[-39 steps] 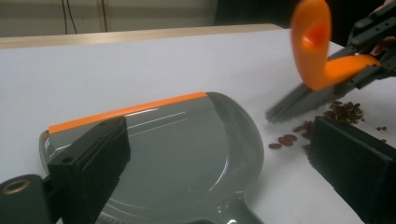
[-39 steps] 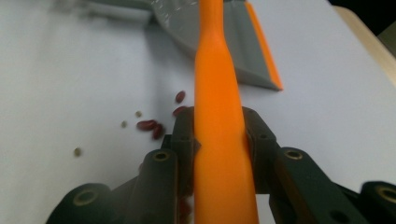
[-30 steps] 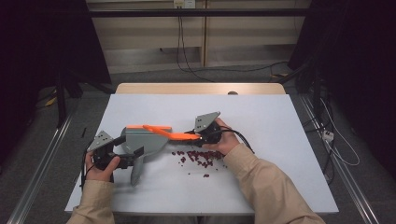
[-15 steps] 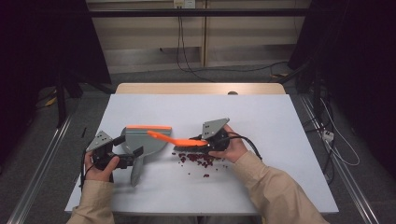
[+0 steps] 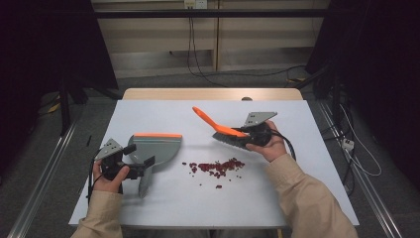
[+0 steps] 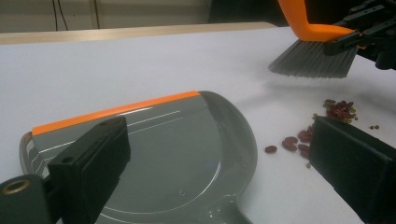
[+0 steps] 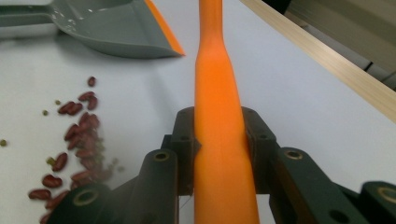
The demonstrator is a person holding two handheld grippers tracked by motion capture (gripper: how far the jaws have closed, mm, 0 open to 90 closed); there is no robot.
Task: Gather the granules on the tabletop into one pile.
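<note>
Two grippers: in use
Left gripper (image 5: 140, 168): clamped on dustpan (image 5: 156, 148) handle
Right gripper (image 5: 241, 135): closed on brush (image 5: 223, 131)
Beans (image 5: 215, 166): scattered on desk (image 5: 297, 163)

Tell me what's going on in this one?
A person is set to sweep up scattered red beans on a white table. The right claw is shut on an orange-handled brush, held just behind the beans with its bristles off the table. The left claw holds the handle of a grey dustpan lying flat to the left of the pile. No beans are in the pan yet.
</note>
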